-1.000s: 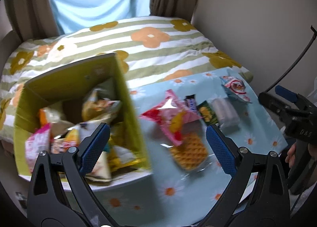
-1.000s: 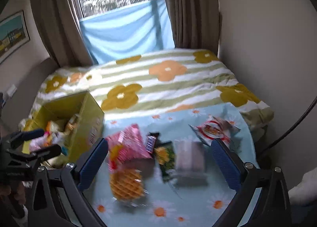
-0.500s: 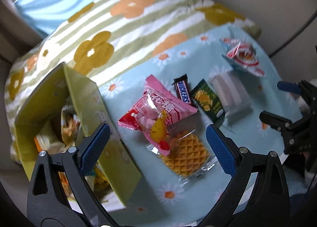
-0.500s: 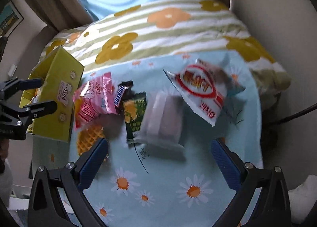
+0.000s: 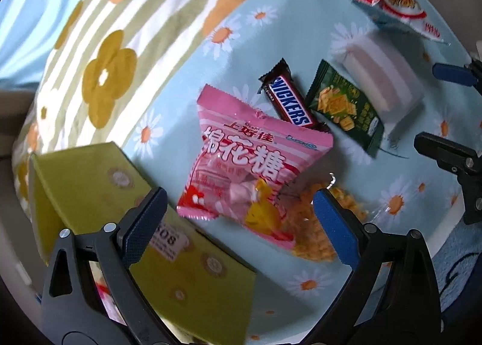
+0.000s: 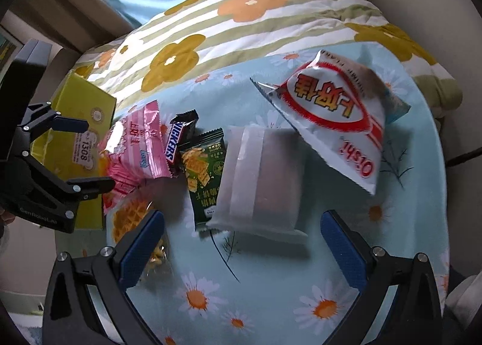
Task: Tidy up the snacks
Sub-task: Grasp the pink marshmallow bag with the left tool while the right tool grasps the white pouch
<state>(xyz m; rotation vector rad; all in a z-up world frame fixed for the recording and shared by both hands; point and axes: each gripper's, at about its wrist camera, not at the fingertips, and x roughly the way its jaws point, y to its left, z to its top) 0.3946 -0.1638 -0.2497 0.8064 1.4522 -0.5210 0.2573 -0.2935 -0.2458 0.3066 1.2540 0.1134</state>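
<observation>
so both tongs are wide open and empty: left tongs [image 5: 238,212] hang over the pink bag [image 5: 256,164] and waffle [image 5: 313,224], right tongs [image 6: 241,239] over the white pack [image 6: 265,185]. snickers [image 5: 289,101] and green pack [image 5: 346,107] lie between those, chips [image 6: 337,116] far right, yellow box [image 5: 90,194] left, all on the daisy surface [image 6: 271,299].

Waffle pack [image 5: 313,224] half hidden under pink marshmallow bag [image 5: 247,164]; yellow box [image 5: 126,242] contents mostly unseen.
</observation>
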